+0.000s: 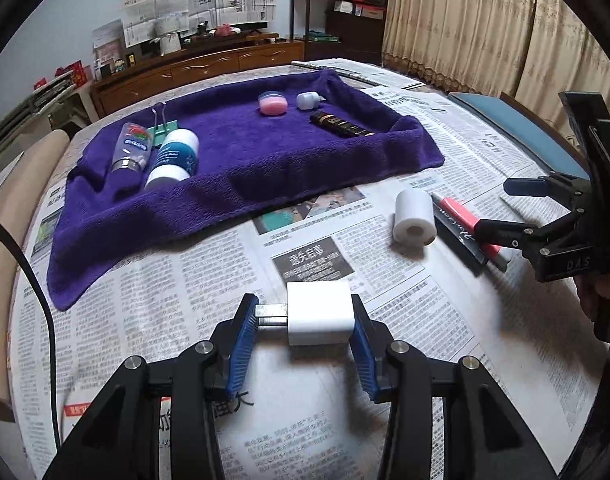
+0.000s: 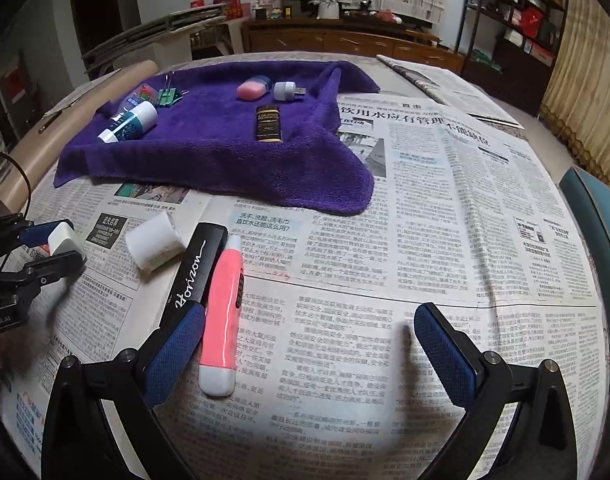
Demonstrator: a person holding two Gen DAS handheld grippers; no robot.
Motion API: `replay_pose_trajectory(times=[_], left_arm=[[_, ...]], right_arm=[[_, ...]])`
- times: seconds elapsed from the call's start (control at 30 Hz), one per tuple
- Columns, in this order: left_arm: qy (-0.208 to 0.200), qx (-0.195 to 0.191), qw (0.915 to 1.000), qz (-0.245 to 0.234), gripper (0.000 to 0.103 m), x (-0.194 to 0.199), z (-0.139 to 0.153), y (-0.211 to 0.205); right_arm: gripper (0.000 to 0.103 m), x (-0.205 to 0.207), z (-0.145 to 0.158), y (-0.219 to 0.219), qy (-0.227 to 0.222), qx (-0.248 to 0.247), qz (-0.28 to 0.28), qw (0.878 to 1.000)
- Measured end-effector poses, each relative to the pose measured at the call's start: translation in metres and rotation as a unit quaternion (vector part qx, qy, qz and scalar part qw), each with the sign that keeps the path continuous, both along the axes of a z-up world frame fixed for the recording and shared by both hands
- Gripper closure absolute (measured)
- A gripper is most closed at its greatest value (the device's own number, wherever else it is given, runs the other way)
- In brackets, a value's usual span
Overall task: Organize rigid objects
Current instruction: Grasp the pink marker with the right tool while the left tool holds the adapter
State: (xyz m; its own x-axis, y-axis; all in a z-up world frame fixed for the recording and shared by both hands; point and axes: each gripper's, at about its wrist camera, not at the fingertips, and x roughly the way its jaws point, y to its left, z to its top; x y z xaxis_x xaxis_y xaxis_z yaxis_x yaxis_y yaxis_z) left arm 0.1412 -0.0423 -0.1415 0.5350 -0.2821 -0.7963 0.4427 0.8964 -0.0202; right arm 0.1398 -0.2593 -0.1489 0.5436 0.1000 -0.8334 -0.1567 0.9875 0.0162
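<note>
My left gripper [image 1: 303,314] is shut on a white charger plug [image 1: 320,312], its metal prongs against the left pad, just above the newspaper. A purple towel [image 1: 245,160] lies beyond it, holding a clear bottle [image 1: 131,146], a white-and-blue jar [image 1: 173,158], a pink case [image 1: 272,104], a small white USB light [image 1: 308,100] and a black box [image 1: 341,125]. My right gripper [image 2: 309,314] stands open low over the paper. A pink pen [image 2: 223,320] lies just inside its left finger, with a black "Horizon" case [image 2: 195,264] and a white roll [image 2: 155,244] alongside.
Newspaper [image 2: 425,220] covers the whole table. A green binder clip [image 1: 163,130] sits on the towel's far left. A cardboard tube [image 1: 9,216] lies along the left edge and a teal chair [image 2: 597,208] stands at the right. Cabinets and shelves line the far wall.
</note>
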Motion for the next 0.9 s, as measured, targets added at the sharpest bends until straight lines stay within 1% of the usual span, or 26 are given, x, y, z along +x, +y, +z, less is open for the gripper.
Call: replay_pose_trajectory(times=[0.1,0.13,0.23,0.27,0.3,0.33,0.37,0.4,0.43,0.47,0.5,0.53,0.57,0.67,0.9], left_arm=[[0.001,0.002,0.9999,0.013,0.061,-0.002,-0.002,0.003],[0.003,0.002,0.9998,0.019,0.061,-0.002,-0.003,0.005],[-0.002,0.005,0.9996,0.026,0.061,-0.005,-0.004,0.006],[-0.005,0.006,0.9996,0.029,0.060,-0.006,-0.004,0.006],[-0.007,0.007,0.9993,0.035,0.059,-0.007,-0.004,0.007],[-0.009,0.006,0.9992,0.038,0.059,-0.008,-0.004,0.008],[-0.010,0.006,0.9990,0.043,0.059,-0.009,-0.004,0.009],[-0.011,0.006,0.9988,0.048,0.061,-0.010,-0.004,0.010],[-0.012,0.001,0.9986,0.051,0.061,-0.011,-0.003,0.012],[-0.009,-0.010,0.9986,0.051,0.061,-0.012,-0.003,0.015],[-0.006,-0.018,0.9985,0.051,0.061,-0.013,-0.003,0.018],[-0.004,-0.022,0.9984,0.052,0.061,-0.013,-0.002,0.020],[-0.004,-0.022,0.9984,0.052,0.061,-0.014,-0.002,0.021],[-0.005,-0.022,0.9983,0.053,0.061,-0.017,-0.001,0.024],[-0.001,-0.041,0.9976,0.056,0.061,-0.016,0.003,0.027]], right_arm=[[0.002,0.000,-0.005,0.013,-0.001,-0.029,0.009,1.000],[0.002,-0.002,-0.004,0.014,-0.014,-0.030,0.006,0.999],[0.002,-0.001,-0.005,0.014,-0.010,-0.018,-0.004,1.000],[0.004,-0.001,-0.005,0.015,-0.010,-0.015,-0.004,1.000],[0.010,-0.001,-0.005,0.015,-0.010,-0.009,-0.001,1.000],[0.013,-0.002,-0.004,0.017,-0.010,0.000,0.005,1.000],[0.022,-0.003,-0.003,0.019,-0.012,0.000,0.011,1.000],[0.039,-0.004,-0.001,0.021,-0.016,0.001,0.018,1.000],[0.050,-0.005,0.001,0.023,-0.021,0.001,0.022,1.000],[0.071,-0.006,0.002,0.025,-0.024,-0.001,0.024,0.999],[0.081,-0.006,0.003,0.025,-0.024,0.002,0.026,0.999],[0.083,-0.006,0.003,0.025,-0.024,0.002,0.026,0.999],[0.087,-0.007,0.003,0.024,-0.024,0.005,0.026,0.999],[0.087,-0.006,0.003,0.013,-0.017,0.035,0.019,0.999],[0.087,-0.005,0.011,-0.006,-0.025,0.055,-0.001,0.998]])
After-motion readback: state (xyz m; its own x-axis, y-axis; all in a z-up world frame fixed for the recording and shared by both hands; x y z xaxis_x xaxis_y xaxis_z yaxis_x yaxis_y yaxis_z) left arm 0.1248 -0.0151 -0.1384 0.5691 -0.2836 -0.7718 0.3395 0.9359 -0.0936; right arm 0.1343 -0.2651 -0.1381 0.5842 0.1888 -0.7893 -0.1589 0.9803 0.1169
